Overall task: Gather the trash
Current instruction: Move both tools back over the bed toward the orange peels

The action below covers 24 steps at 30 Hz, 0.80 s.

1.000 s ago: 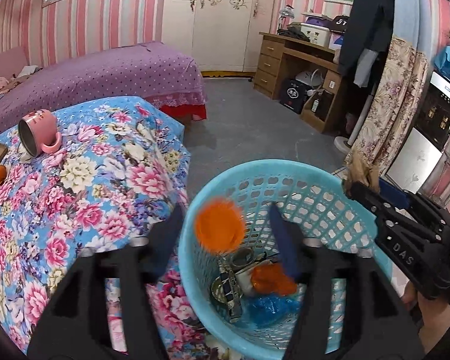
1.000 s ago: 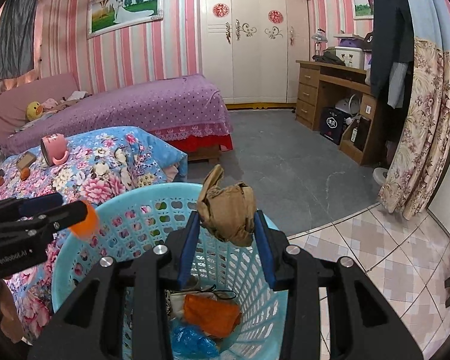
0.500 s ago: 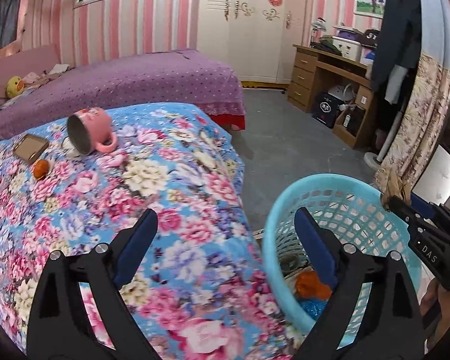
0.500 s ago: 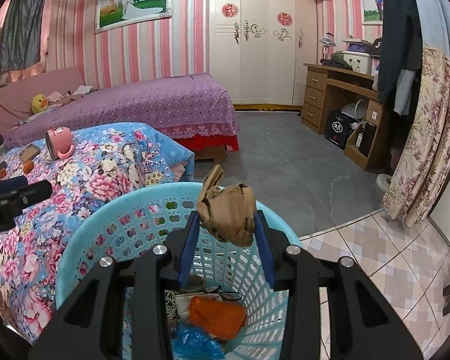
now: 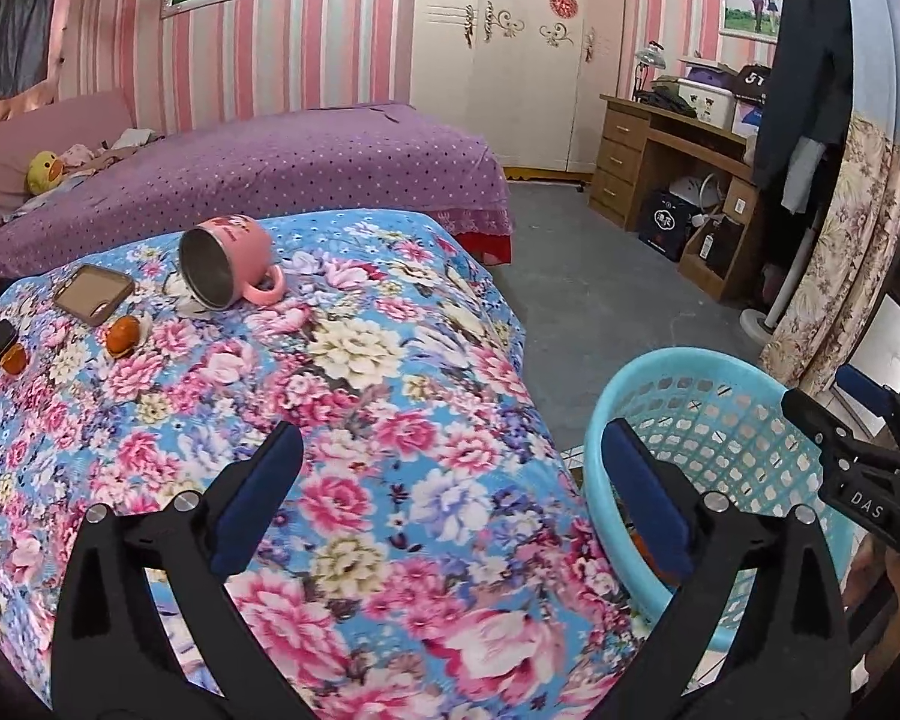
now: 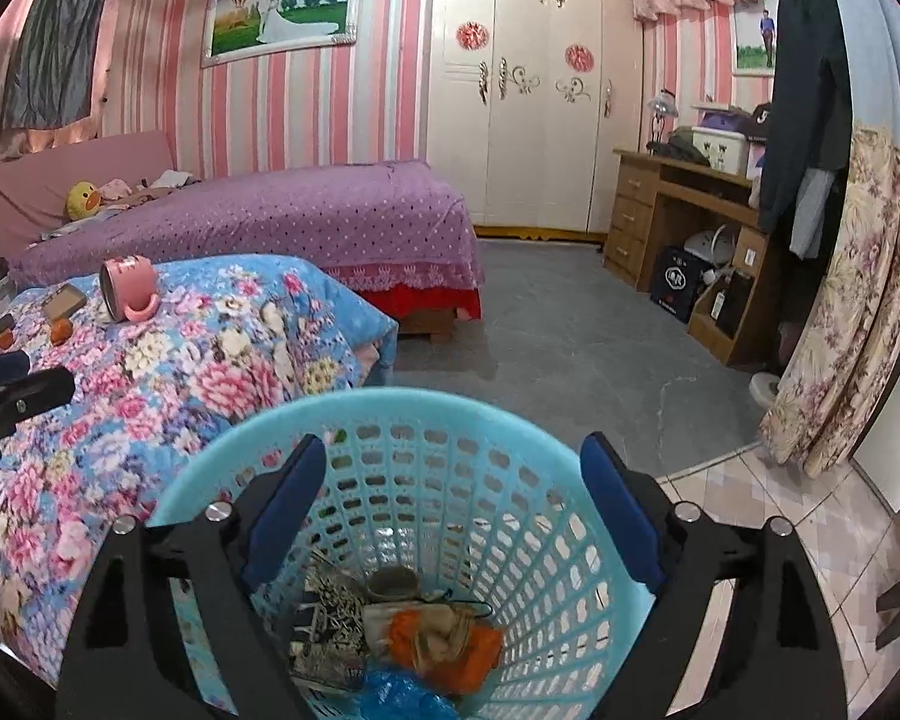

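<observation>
In the left wrist view, the right gripper point(image 5: 834, 414), off to the right of the left gripper's fingers, bears white letters "DAS" on its black body. Other print is unreadable.

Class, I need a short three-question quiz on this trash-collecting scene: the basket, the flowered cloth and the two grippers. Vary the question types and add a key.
1. True or false: the right gripper holds a brown paper wad over the blue basket.
2. Which item lies on its side on the flowered cloth? A) the pink mug B) a glass bottle C) a white bowl
3. Fill in: the left gripper points at the cloth with its jaws ____.

Key:
1. False. Its jaws have just been opening and nothing is between them; a brown wad lies in the basket.
2. A
3. open, with nothing between them
</observation>
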Available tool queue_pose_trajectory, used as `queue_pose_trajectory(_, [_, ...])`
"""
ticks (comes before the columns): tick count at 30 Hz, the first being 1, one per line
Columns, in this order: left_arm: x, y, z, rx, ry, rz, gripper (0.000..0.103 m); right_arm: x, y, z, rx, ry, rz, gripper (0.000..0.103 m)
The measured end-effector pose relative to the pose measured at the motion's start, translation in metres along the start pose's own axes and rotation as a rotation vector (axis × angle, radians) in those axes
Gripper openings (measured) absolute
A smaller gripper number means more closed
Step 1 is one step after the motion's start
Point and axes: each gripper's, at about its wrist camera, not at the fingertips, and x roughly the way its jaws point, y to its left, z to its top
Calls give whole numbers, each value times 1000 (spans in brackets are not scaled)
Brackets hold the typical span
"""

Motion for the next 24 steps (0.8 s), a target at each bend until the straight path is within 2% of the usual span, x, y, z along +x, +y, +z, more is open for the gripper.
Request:
queue_pose_trajectory(1, [-2,3,1,-2,-3,0,97,-1,3,2,-3,-7,-1,95])
queue_pose_trajectory(12, [-24,48,9,-16,-57,41,97,8,41,19,-26,-2,26,98])
queue_pose_trajectory(19, [-35,97,17,-40,-81,92,97,16,82,36,-8,-10,56,98])
queue_pose_trajectory(24, [-36,134,16,-49,-84,137,97,26,126,44,-80,-2,53,98])
